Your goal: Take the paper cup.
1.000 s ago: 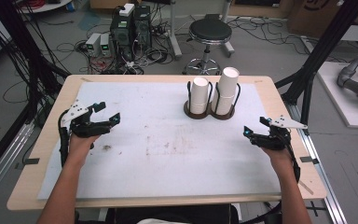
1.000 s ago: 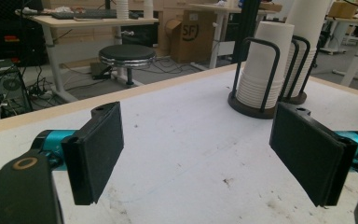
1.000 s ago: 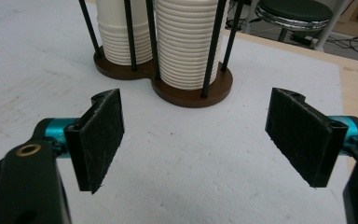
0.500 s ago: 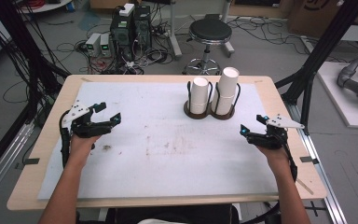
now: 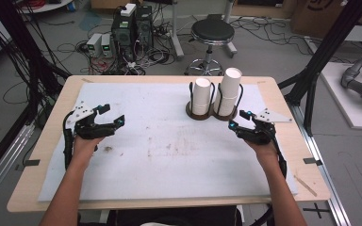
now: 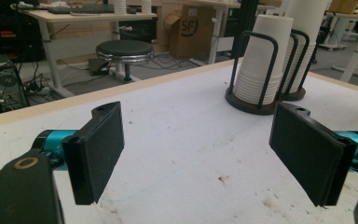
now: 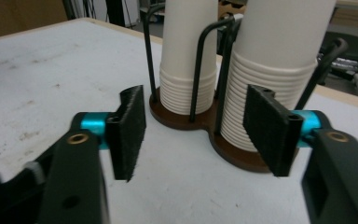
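Note:
Two stacks of white paper cups, a shorter one [image 5: 201, 95] and a taller one [image 5: 230, 89], stand in a black wire holder with a brown base [image 5: 211, 116] at the table's far middle. My right gripper [image 5: 238, 120] hovers just right of the holder and points at it. Its jaws have just been closing, stand partly open, and have nothing between the pads. In the right gripper view the gripper [image 7: 195, 116] faces both stacks [image 7: 186, 56] [image 7: 279, 70] close up. My left gripper [image 5: 113, 114] is wide open over the left of the table. In its own view that gripper [image 6: 198, 126] sees the cups [image 6: 261, 60] far off.
A stained white sheet [image 5: 160, 141] covers the wooden table [image 5: 306, 174]. A black stool [image 5: 212, 33] and computer boxes [image 5: 132, 23] stand on the floor beyond the far edge. Black frame posts [image 5: 311, 89] rise off the right side.
The right gripper has moved left and a little forward, up to the cup holder, and its jaws have narrowed. The left gripper has stayed put.

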The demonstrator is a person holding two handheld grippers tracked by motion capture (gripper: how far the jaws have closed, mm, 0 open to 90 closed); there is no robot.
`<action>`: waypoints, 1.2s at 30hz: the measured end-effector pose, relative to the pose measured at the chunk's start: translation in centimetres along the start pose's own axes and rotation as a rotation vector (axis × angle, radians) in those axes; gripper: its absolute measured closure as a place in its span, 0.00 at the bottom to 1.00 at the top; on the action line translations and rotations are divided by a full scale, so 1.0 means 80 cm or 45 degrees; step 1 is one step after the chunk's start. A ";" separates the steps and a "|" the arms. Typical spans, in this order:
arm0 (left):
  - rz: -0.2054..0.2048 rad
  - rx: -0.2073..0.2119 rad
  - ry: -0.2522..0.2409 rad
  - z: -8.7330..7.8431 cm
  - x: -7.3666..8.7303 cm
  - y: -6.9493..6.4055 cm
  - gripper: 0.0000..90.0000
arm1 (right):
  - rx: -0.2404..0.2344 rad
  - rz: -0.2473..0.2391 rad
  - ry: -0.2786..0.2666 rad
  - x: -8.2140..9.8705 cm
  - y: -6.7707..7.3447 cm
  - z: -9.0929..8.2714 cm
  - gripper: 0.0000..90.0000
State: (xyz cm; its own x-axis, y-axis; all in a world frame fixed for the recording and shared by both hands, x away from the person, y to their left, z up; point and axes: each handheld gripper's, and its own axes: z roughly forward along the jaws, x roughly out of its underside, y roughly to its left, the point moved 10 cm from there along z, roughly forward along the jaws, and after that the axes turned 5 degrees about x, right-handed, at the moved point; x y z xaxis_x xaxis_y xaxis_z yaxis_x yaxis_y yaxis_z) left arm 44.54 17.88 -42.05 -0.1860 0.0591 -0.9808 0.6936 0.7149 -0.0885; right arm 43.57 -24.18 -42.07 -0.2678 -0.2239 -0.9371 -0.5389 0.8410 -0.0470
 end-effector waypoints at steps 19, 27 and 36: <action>-0.008 0.006 0.002 0.002 0.001 -0.004 0.20 | -0.009 -0.104 -0.023 -0.031 0.034 0.054 0.96; -0.006 0.002 0.012 0.003 0.004 -0.003 0.20 | 0.013 -0.119 -0.008 -0.027 0.035 0.076 1.00; -0.002 -0.002 0.017 0.004 0.005 -0.003 0.20 | -0.039 -0.031 0.012 -0.022 0.033 0.093 1.00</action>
State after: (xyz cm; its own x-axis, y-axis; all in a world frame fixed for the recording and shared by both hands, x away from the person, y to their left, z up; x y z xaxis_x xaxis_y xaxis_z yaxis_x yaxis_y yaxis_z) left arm 44.58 17.51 -42.47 -0.1965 0.0676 -0.9782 0.6920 0.7163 -0.0896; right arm 48.52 -17.89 -43.14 -0.2616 -0.2491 -0.9325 -0.5695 0.8198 -0.0592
